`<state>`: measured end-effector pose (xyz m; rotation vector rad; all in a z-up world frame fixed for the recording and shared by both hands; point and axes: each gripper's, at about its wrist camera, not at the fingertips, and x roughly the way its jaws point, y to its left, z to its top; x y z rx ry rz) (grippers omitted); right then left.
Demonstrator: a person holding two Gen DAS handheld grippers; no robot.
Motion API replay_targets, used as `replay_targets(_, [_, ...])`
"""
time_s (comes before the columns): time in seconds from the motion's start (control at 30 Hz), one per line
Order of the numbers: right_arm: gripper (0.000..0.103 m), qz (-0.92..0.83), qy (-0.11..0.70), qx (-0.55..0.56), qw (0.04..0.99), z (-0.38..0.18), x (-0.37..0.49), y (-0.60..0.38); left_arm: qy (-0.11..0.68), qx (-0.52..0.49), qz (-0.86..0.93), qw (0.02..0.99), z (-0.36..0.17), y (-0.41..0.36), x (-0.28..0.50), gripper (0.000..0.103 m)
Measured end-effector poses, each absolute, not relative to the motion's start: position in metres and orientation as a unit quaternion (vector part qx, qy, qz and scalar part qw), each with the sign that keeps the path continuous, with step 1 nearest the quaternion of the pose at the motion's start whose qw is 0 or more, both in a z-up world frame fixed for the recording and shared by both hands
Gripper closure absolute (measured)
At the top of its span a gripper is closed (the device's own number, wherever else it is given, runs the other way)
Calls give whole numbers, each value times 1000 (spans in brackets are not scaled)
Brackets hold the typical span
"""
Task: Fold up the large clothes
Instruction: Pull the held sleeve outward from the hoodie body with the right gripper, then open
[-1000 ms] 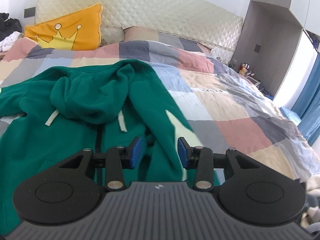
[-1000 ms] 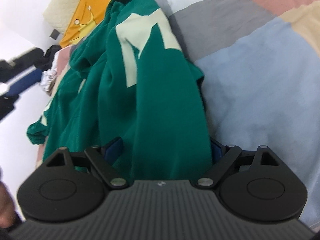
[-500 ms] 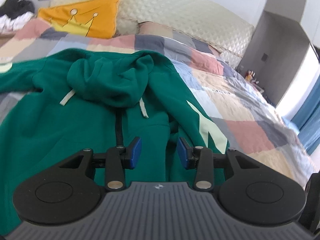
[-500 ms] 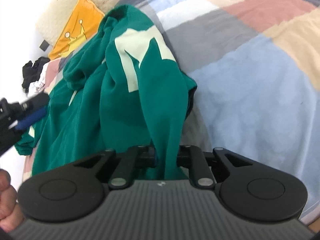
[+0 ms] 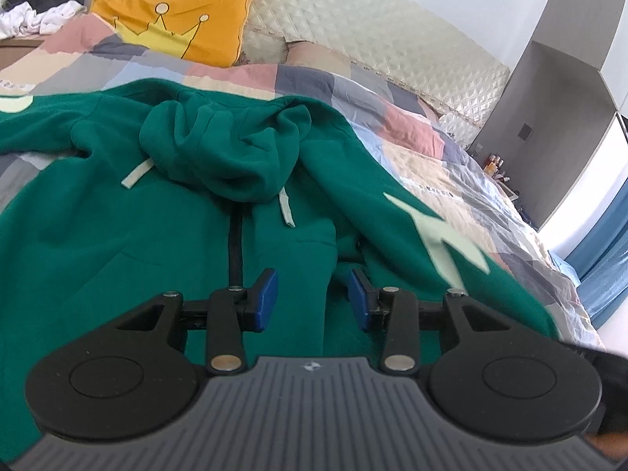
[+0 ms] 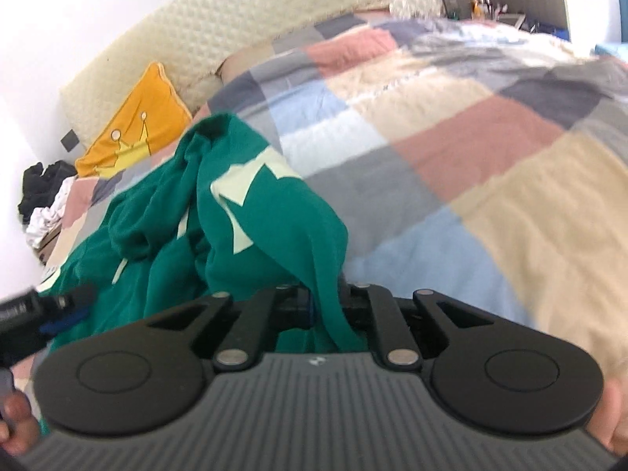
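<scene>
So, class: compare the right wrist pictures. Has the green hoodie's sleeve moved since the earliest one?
Yes. The sleeve, clamped in the right gripper, has lifted off the patchwork quilt, which now shows far more beyond it.

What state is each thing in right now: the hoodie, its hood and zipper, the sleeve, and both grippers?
green hoodie: spread front-up on the quilt, unfolded
hood: bunched at the collar
zipper: closed where visible
sleeve with pale print: pinched and raised off the bed
right gripper: shut on the sleeve
left gripper: open, pads apart over the hoodie front, gripping nothing
orange crown pillow: propped against the headboard
</scene>
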<state>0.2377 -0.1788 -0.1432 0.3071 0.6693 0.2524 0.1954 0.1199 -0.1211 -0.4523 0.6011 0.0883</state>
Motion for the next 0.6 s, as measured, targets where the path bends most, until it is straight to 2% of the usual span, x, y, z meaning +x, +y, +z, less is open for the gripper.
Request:
replay_targets(0.33, [92,76,288,149,943,-105,290,-208,306,-235,54,921,-134,120,202,58])
replay_targets(0.6, [93,9,264,121,957,-66,370,-255,311,-233,71,919,-142,122,210,58])
